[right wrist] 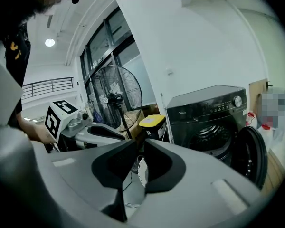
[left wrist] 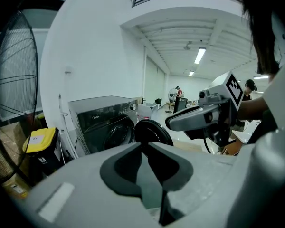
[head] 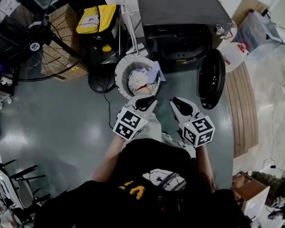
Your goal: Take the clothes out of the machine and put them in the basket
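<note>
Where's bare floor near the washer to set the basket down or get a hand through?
The widest bare floor lies left of the basket, in front of the fan. A narrower clear strip runs between the basket and the open washer door. It is crowded beside and behind the basket: fan base, yellow-lidded box.

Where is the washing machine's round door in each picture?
Head view: the door hangs open right of centre, beside the washing machine.
Left gripper view: door near the centre.
Right gripper view: door at the lower right edge.
Shared landmark: the big fan, left of the machine.
</note>
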`<move>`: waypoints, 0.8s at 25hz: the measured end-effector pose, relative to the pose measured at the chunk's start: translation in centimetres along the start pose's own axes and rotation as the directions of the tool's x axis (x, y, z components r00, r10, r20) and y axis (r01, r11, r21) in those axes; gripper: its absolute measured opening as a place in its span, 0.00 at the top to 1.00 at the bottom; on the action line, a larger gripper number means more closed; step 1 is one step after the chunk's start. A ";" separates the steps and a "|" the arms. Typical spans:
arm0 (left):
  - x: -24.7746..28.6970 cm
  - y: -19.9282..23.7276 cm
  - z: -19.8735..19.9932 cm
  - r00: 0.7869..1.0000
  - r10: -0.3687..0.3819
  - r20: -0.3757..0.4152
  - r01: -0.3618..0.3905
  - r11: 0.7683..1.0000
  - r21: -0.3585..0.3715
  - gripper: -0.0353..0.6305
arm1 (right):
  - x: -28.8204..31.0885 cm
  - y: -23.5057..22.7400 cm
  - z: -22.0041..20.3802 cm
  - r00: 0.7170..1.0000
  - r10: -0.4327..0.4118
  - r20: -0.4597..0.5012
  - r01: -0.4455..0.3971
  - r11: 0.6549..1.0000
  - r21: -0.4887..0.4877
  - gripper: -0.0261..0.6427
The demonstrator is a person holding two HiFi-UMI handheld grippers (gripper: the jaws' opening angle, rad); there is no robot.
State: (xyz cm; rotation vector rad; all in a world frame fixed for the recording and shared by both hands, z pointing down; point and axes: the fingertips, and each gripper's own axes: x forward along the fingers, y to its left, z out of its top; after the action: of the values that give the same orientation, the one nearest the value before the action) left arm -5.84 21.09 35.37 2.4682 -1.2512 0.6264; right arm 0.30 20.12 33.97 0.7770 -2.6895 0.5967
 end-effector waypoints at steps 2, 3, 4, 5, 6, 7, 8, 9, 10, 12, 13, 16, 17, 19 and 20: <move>-0.8 -0.6 0.4 1.000 0.013 0.008 -0.013 1.000 0.010 0.87 | -0.7 0.6 0.2 1.000 0.007 0.018 -0.007 1.000 -0.013 0.88; -1.1 -0.9 0.6 1.000 0.017 0.012 -0.018 1.000 0.016 0.87 | -0.9 0.8 0.5 1.000 0.010 0.028 -0.009 1.000 -0.017 0.90; -1.5 -1.1 0.9 1.000 0.022 0.018 -0.022 1.000 0.023 0.87 | -1.2 1.0 0.7 0.999 0.013 0.039 -0.012 1.000 -0.021 0.92; -1.8 -1.3 1.2 0.999 0.026 0.027 -0.027 0.999 0.029 0.87 | -1.4 1.3 1.0 0.999 0.017 0.048 -0.016 1.000 -0.026 0.93; -2.1 -1.5 1.5 0.999 0.031 0.035 -0.032 0.999 0.034 0.87 | -1.6 1.5 1.3 0.998 0.021 0.054 -0.020 0.999 -0.031 0.93; -2.4 -1.6 1.7 0.999 0.036 0.041 -0.037 0.999 0.036 0.87 | -1.7 1.8 1.5 0.998 0.026 0.058 -0.024 0.999 -0.038 0.93; -2.7 -1.8 1.9 0.998 0.039 0.047 -0.041 0.998 0.036 0.87 | -1.8 2.0 1.6 0.998 0.031 0.061 -0.029 0.999 -0.046 0.93; -3.0 -2.0 2.1 0.998 0.043 0.053 -0.045 0.998 0.037 0.88 | -1.9 2.3 1.7 0.997 0.037 0.063 -0.034 0.998 -0.054 0.93; -3.3 -2.1 2.2 0.997 0.047 0.059 -0.049 0.998 0.039 0.88 | -2.0 2.6 1.7 0.997 0.043 0.065 -0.039 0.997 -0.062 0.93; -3.7 -2.4 2.2 0.996 0.052 0.067 -0.055 0.998 0.040 0.90 | -2.1 3.2 1.7 0.996 0.054 0.066 -0.049 0.996 -0.077 0.93; -3.9 -2.5 2.3 0.996 0.056 0.071 -0.059 0.997 0.043 0.92 | -2.1 3.5 1.7 0.996 0.059 0.066 -0.054 0.995 -0.085 0.93; -4.3 -2.7 2.1 0.995 0.063 0.075 -0.066 0.997 0.043 0.94 | -2.2 4.2 1.8 0.995 0.074 0.068 -0.066 0.992 -0.105 0.93; -4.5 -2.8 2.1 0.995 0.064 0.075 -0.068 0.997 0.043 0.94 | -2.2 4.3 1.8 0.995 0.078 0.069 -0.070 0.992 -0.110 0.93; -4.6 -2.9 2.1 0.995 0.070 0.073 -0.073 0.996 0.047 0.94 | -2.1 4.5 1.8 0.994 0.085 0.069 -0.076 0.990 -0.118 0.93; -4.6 -3.0 2.0 0.995 0.070 0.069 -0.073 0.996 0.046 0.94 | -2.1 4.6 1.9 0.994 0.087 0.069 -0.078 0.990 -0.121 0.93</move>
State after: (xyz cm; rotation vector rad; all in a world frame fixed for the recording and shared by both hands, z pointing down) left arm -5.36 25.03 31.11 2.5128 -1.3711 0.6031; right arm -0.78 23.72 30.14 0.6720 -2.8068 0.4303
